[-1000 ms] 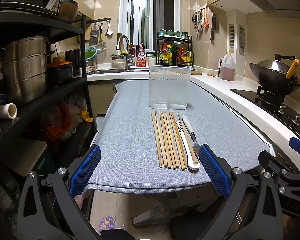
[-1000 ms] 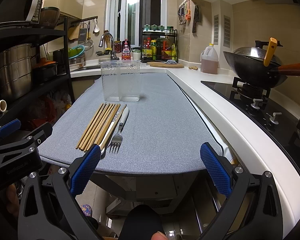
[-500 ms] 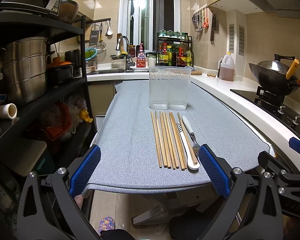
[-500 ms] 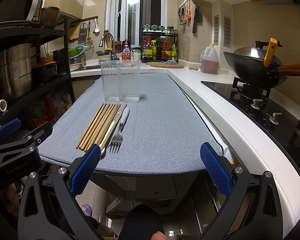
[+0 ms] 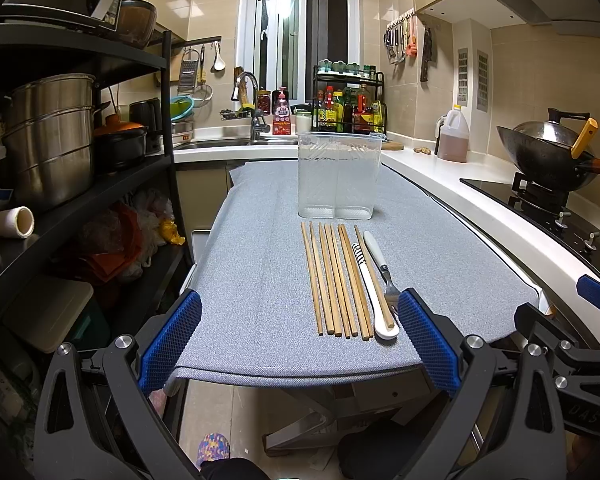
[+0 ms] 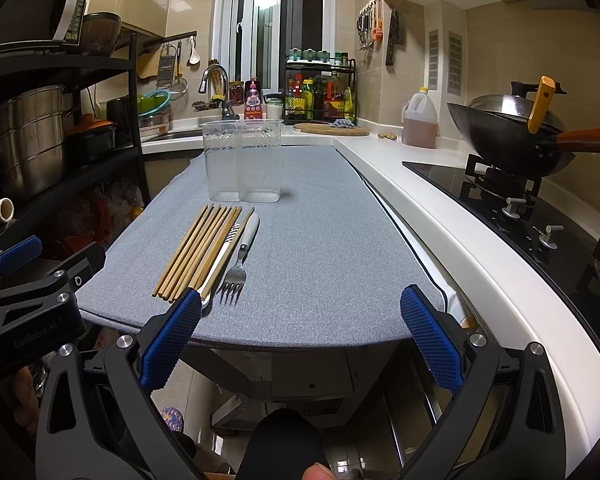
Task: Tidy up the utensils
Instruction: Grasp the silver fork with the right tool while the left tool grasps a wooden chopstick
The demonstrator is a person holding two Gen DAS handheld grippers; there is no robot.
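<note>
A matt, finely woven grey cloth [image 5: 260, 264] covers the worktop. On it lie pale, unvarnished wooden chopsticks [image 5: 336, 280], a glossy white ceramic-looking spoon [image 5: 374, 292] and a shiny metal fork [image 6: 233, 276] with a smooth white handle. The holder [image 5: 338, 176] behind them is clear, ribbed plastic. Each claw, left [image 5: 300, 344] and right [image 6: 300, 340], is matt black plastic with rough, blue, mesh-textured pads [image 5: 170, 344]. The steel pots [image 5: 50, 136] look brushed; the wok [image 6: 512, 132] is dark metal.

At twelve o'clock I face a dark window [image 5: 296, 32] above the sink [image 5: 212, 144]; black shelving [image 5: 80, 60] at nine, white counter [image 5: 460, 200] and gas hob [image 6: 540, 216] at three, beige tiled walls [image 5: 540, 80].
</note>
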